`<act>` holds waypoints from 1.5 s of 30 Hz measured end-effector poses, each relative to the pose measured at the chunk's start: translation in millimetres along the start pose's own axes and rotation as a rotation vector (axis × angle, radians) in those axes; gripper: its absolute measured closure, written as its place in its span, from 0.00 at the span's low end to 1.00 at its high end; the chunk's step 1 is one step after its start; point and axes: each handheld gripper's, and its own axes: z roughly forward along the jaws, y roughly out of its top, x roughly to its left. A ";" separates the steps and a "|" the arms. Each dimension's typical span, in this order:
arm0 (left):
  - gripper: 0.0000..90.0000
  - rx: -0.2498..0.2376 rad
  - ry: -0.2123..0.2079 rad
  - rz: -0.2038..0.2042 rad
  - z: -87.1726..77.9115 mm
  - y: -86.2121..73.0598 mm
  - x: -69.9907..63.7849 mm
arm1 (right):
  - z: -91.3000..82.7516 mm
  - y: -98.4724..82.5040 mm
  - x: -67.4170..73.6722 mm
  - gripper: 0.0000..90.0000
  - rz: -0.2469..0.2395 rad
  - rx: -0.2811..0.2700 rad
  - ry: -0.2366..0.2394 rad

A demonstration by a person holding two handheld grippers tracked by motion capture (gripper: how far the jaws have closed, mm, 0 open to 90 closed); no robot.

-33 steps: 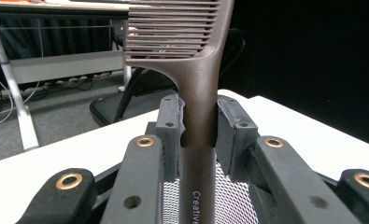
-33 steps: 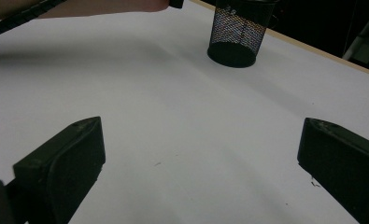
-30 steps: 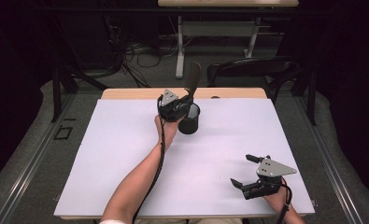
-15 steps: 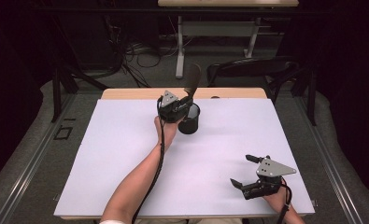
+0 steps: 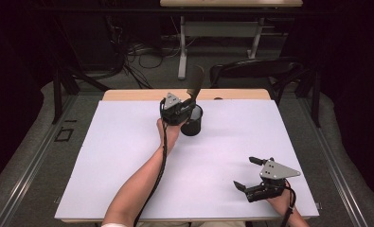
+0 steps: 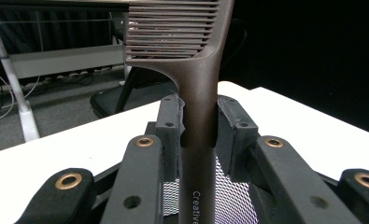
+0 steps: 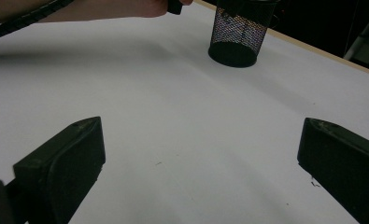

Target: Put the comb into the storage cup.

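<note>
High view: near the worktop's [image 5: 128,156] far edge, the left gripper [image 5: 187,105] clamps a dark comb [image 5: 195,85] upright over a black mesh cup [image 5: 192,120]. The right gripper [image 5: 250,174] rests near the near right corner, jaws spread.

Left gripper view: jaws pinch the comb's handle.

Right gripper view: jaws wide apart, nothing between them; the cup stands well beyond.

Left gripper [image 5: 187,103]: upper centre of the high view, jaws clamped, forearm extended. Right gripper [image 5: 249,173]: lower right, jaws spread wide.
</note>
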 end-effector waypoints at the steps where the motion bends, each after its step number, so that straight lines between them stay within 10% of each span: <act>1: 0.80 0.002 -0.002 0.002 -0.1 -0.2 0.1 | 0.0 0.0 0.0 0.01 0.001 0.000 0.000; 34: 0.79 0.040 0.028 0.060 2.6 -9.8 -8.0 | 0.0 0.1 -0.1 0.01 0.002 0.000 0.001; 45: 0.42 0.013 0.047 0.114 -9.6 -2.4 -16.8 | -0.4 0.2 -0.1 0.01 -0.003 -0.001 0.000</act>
